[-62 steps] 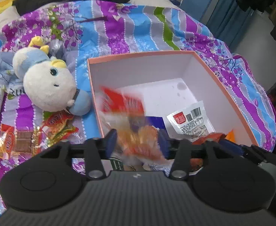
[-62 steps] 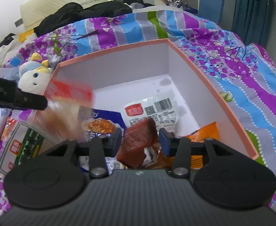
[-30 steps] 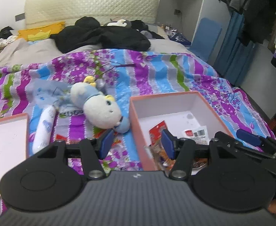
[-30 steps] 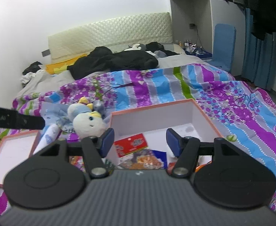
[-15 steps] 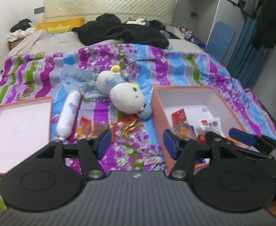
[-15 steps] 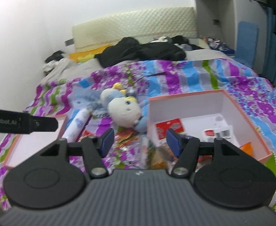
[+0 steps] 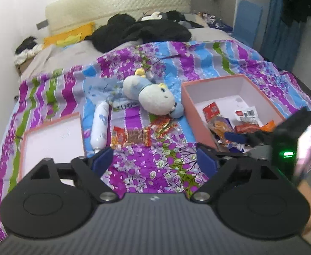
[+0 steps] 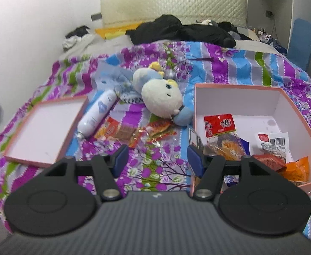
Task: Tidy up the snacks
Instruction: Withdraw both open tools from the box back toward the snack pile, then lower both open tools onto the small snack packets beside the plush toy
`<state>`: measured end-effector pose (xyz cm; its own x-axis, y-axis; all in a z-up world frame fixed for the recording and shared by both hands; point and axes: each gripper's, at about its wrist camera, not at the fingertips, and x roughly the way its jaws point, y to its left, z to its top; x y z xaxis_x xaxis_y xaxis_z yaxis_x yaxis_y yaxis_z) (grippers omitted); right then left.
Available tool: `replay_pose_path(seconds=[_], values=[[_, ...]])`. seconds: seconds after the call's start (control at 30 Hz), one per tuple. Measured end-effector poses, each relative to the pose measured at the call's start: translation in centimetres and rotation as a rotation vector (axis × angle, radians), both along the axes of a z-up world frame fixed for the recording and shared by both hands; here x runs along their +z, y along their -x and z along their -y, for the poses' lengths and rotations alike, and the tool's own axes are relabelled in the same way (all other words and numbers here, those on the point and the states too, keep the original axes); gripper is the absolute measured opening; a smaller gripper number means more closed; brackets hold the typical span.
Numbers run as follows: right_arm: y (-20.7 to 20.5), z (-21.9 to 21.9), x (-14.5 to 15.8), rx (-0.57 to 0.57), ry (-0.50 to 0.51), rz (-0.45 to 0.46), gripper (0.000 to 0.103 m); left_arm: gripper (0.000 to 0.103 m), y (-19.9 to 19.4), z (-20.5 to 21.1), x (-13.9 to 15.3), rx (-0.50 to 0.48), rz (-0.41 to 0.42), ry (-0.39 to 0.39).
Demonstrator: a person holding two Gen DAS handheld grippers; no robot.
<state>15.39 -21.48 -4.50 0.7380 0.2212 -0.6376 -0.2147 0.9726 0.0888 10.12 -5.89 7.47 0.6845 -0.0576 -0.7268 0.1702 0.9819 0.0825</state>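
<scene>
Your two wrist cameras looked down the bed from above its foot, sharing the box (image 7: 198, 114) (image 8: 194, 114) and plush (image 7: 155, 99) (image 8: 161, 97).

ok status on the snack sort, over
Left gripper and right gripper both open, empty. Pink box holds several packs; two snack packs lie on the blanket. Plush toy sits right behind them.

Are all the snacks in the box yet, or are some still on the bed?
Not all. Several packets already lie in the pink box, among them a red-topped packet and an orange one. Nothing is in hand: the left gripper and right gripper are both open and empty. Left to do: the red-and-brown packet and the crinkly red packet on the bedspread beside the plush toy.
</scene>
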Motion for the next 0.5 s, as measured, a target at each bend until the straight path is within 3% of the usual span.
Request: replay_pose_path(seconds=[0.2,0.4,0.5], values=[[-1.7,-0.4,-1.0,-0.026,0.021,-0.035,0.063,0.094,-1.3,1.2,0.9,0.015,-0.112,0.043],[-3.3,0.1,-1.6,-0.06,0.031,-0.055,0.063,0.094,-2.5,1.8,-0.1,0.022,-0.138,-0.012],[-4.0,-0.2,-1.8,-0.054,0.042,-0.06,0.063,0.094,-4.0,1.3,-1.4,0.029,-0.23,0.007]])
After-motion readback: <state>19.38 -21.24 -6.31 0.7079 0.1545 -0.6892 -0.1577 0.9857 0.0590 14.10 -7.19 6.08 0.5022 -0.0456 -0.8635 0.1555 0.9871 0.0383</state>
